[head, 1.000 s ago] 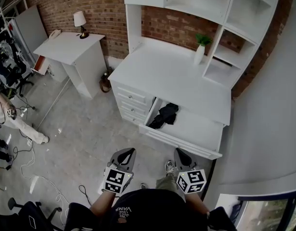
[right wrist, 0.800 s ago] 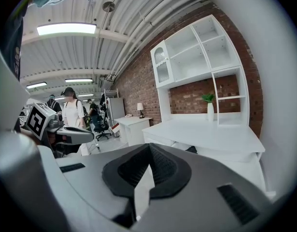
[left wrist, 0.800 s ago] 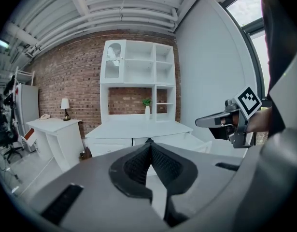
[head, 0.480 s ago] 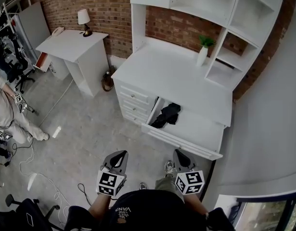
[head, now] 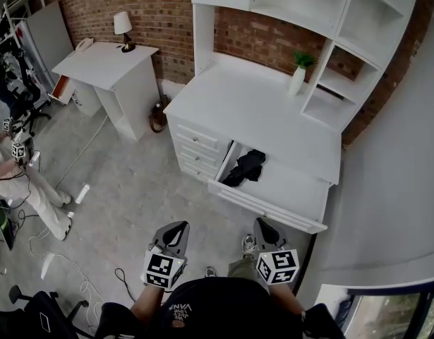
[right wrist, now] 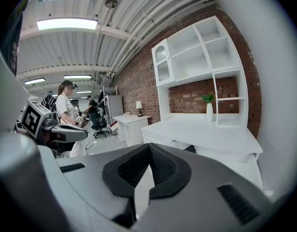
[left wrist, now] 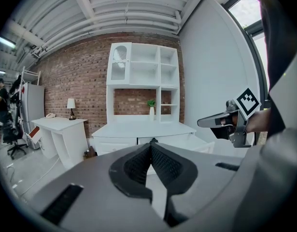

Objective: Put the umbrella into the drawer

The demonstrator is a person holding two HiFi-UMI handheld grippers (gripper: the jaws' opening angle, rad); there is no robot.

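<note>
Black fabric of the umbrella (head: 243,168) is seen lying in the open drawer (head: 273,214), the left gripper (head: 177,227) and right gripper (head: 264,224) are held well apart from it with jaws closed on nothing, so only shutting the drawer is judged left.

A large white desk (head: 245,104) is standing against the brick wall. It is carrying a potted plant (head: 297,76) in a white vase, upright near the back right of its top. Below the top, a drawer (head: 291,189) is standing pulled out, and a black umbrella (head: 243,168) is lying crumpled at its left end. A small desk (head: 104,68) to the left is bearing a lamp (head: 122,28) and a telephone (head: 82,45) at its back edge. The grey floor (head: 139,182) is carrying loose cables (head: 51,256) and a small white cylinder (head: 82,193).
</note>
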